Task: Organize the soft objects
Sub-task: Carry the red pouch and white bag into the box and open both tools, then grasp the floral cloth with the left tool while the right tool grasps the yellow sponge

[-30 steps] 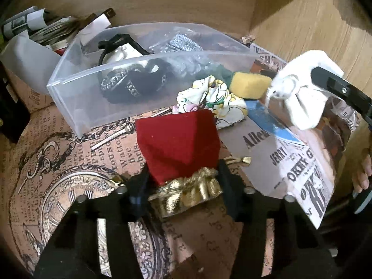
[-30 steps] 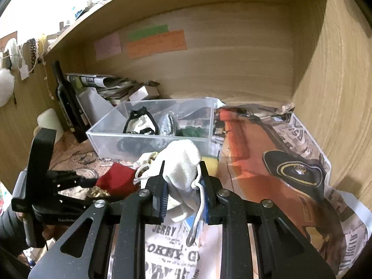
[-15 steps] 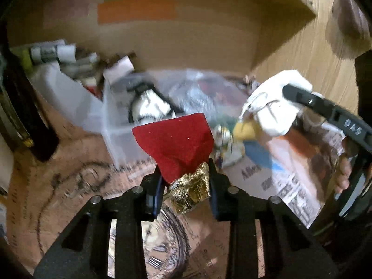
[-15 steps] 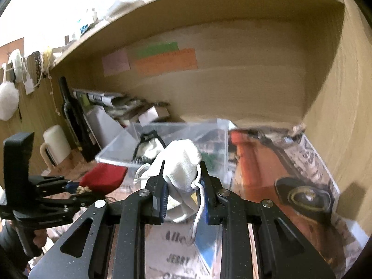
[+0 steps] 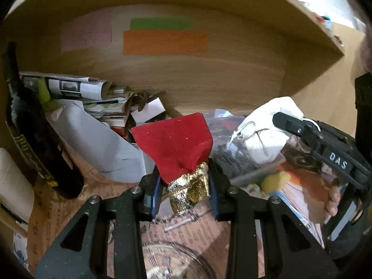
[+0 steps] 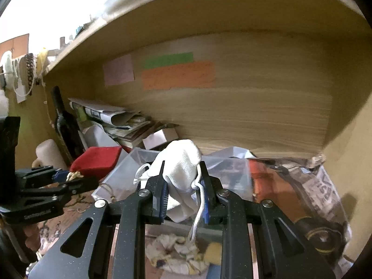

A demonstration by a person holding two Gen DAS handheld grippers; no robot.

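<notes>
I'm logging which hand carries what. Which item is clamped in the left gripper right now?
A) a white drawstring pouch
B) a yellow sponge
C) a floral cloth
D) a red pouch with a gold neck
D: the left wrist view shows the left gripper shut on the gold neck of the red pouch, while the white drawstring pouch sits in the right gripper.

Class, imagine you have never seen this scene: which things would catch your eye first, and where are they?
A bright red pouch with a gold neck, pinched in the left gripper at centre. To its right, a white drawstring bag held in the right gripper above the clear bin. Green and orange notes mark the wooden back wall.
</notes>
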